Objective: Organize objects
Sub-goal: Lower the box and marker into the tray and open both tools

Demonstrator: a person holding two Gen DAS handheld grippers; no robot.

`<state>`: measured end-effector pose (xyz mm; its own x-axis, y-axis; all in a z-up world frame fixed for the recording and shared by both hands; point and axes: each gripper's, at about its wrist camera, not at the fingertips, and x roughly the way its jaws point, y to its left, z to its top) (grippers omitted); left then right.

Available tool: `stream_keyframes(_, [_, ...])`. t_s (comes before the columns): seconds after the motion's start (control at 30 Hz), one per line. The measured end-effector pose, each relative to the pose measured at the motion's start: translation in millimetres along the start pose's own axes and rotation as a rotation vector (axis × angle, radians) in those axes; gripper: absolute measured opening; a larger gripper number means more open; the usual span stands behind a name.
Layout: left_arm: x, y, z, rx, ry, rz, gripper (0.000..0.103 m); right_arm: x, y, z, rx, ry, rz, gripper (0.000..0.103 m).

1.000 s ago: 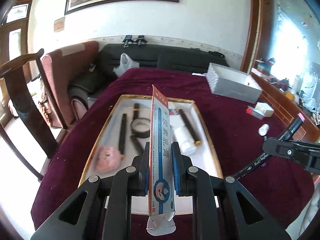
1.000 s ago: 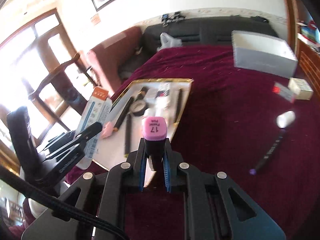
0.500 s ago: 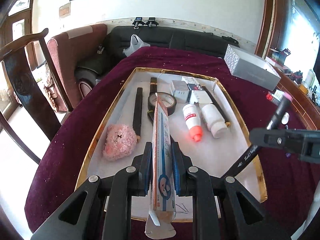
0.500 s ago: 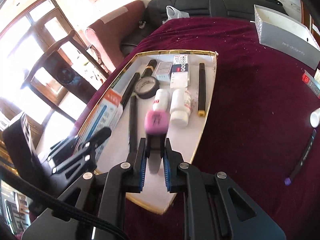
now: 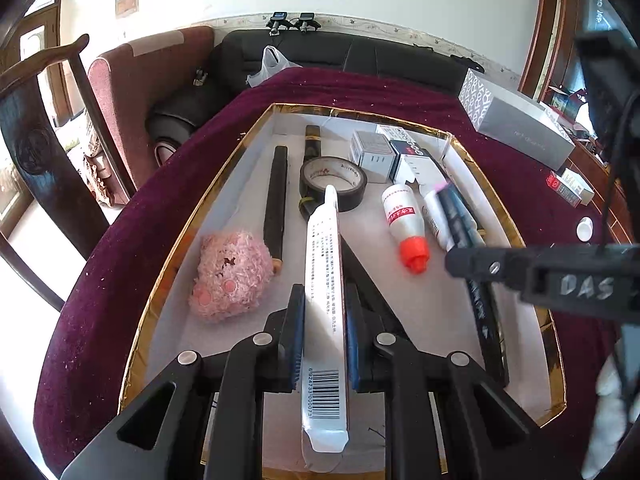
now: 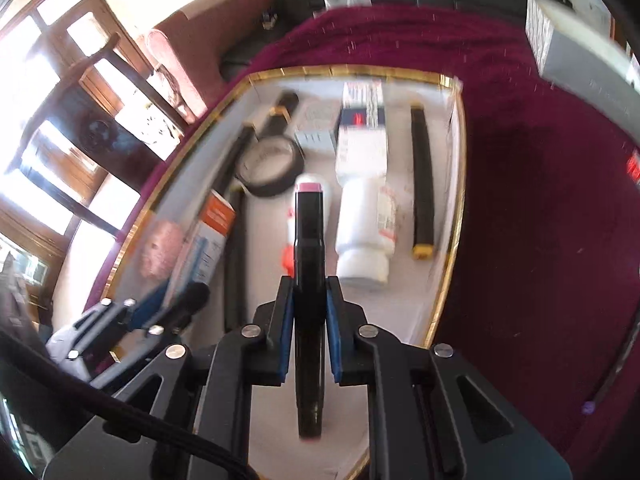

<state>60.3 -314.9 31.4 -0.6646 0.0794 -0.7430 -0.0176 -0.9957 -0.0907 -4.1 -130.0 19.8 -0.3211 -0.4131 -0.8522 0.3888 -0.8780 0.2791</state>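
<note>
Mostly filled: tray (image 5: 496, 216) holds tape, bottles, boxes. Left gripper (image 5: 322, 340) clamps carton (image 5: 322, 280), right gripper (image 6: 306, 312) clamps marker (image 6: 307, 248), neither placed; pen (image 6: 616, 364) left on cloth.

Right wrist view smeared throughout; print on the white bottle (image 6: 362, 236) ahead of the tool unreadable. Pink plush (image 6: 158, 248) to its left a mere blur. Long carton (image 5: 325, 312) cut by lower edge, hiding black stick beyond. Purple-tipped pen (image 6: 612, 368) clipped at right rim.

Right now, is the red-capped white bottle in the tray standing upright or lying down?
Lying down: the bottle rests on its side on the tray floor, red cap toward the camera.
</note>
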Motion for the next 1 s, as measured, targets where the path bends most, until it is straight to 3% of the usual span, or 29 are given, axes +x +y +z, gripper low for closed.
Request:
stream_keyframes(0.33, [6.3, -1.1, 2.8, -0.003, 0.027, 0.006, 0.015, 5.8, 2.6, -7.2, -0.030, 0.024, -0.051, 0.016])
stream_keyframes(0.43, [6.3, -1.9, 2.3, -0.004, 0.030, 0.021, 0.016, 2.7, 4.9, -9.0, -0.049, 0.013, -0.034, 0.039])
stream_keyframes(0.47, [6.3, -2.1, 2.5, -0.004, 0.032, 0.030, 0.018, 0.8, 6.8, -10.1, -0.059, 0.004, -0.037, 0.053])
stream_keyframes(0.5, [6.5, -2.2, 2.6, -0.002, 0.032, 0.034, 0.022, -2.0, 9.3, -11.4, -0.072, -0.010, -0.046, 0.056])
stream_keyframes(0.6, [4.4, -5.3, 2.4, 0.012, 0.022, 0.058, 0.041, -14.0, 15.9, -15.9, -0.110, -0.053, -0.052, 0.056])
stream_keyframes(0.67, [1.8, -7.9, 2.6, 0.024, 0.009, 0.075, 0.046, -22.8, 18.6, -18.5, -0.125, -0.081, -0.059, 0.059])
stream_keyframes(0.87, [-9.5, -19.4, 1.5, 0.043, -0.022, 0.109, 0.053, -48.3, 11.9, -26.0, -0.112, -0.164, -0.088, 0.069])
stream_keyframes(1.0, [-26.9, -33.5, 4.4, 0.068, -0.086, 0.145, 0.059, -61.4, -4.5, -33.1, -0.075, -0.188, -0.089, 0.070])
